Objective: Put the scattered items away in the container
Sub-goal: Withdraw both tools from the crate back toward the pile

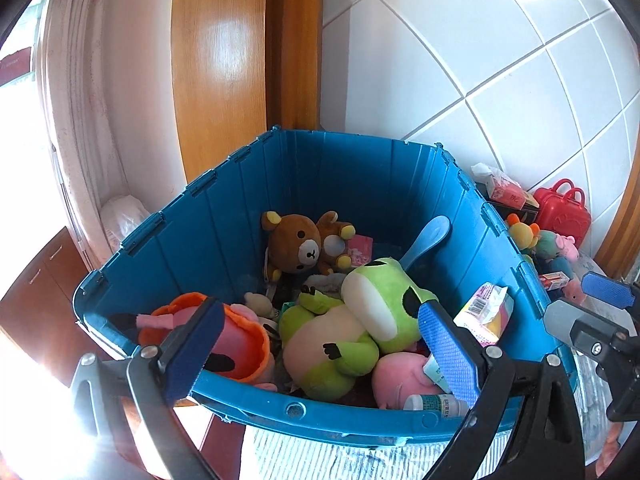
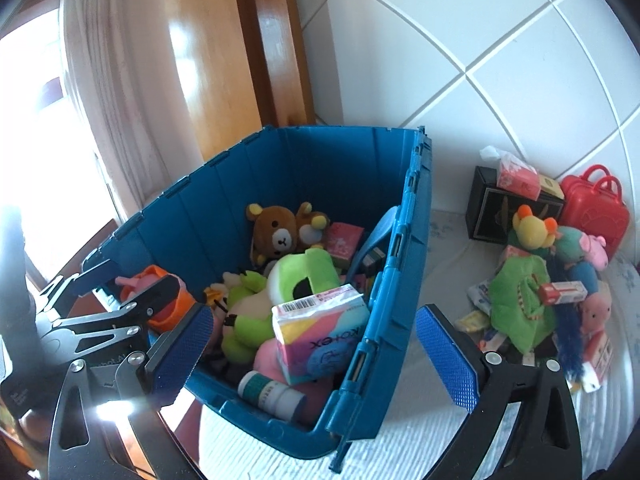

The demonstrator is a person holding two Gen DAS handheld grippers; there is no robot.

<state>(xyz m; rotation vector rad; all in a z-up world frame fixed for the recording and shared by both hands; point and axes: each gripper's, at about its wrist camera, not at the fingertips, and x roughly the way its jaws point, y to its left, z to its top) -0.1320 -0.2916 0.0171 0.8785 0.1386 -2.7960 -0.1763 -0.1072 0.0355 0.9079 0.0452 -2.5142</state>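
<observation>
The blue container (image 2: 224,200) sits on the white bedding, holding a green frog plush (image 1: 352,320), a brown bear (image 2: 276,232) and a tissue pack (image 2: 320,332). More scattered toys (image 2: 532,292) lie right of it. My left gripper (image 1: 320,344) and right gripper (image 2: 316,356) are both spread wide, empty.

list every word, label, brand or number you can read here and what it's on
"Kotex", seen upside down: on the pastel pack in the blue crate.
Barcode and small print on that pack's top: too small to read.
White bottle label: blurred.
Small red and white box in the pile outside: unreadable.
</observation>
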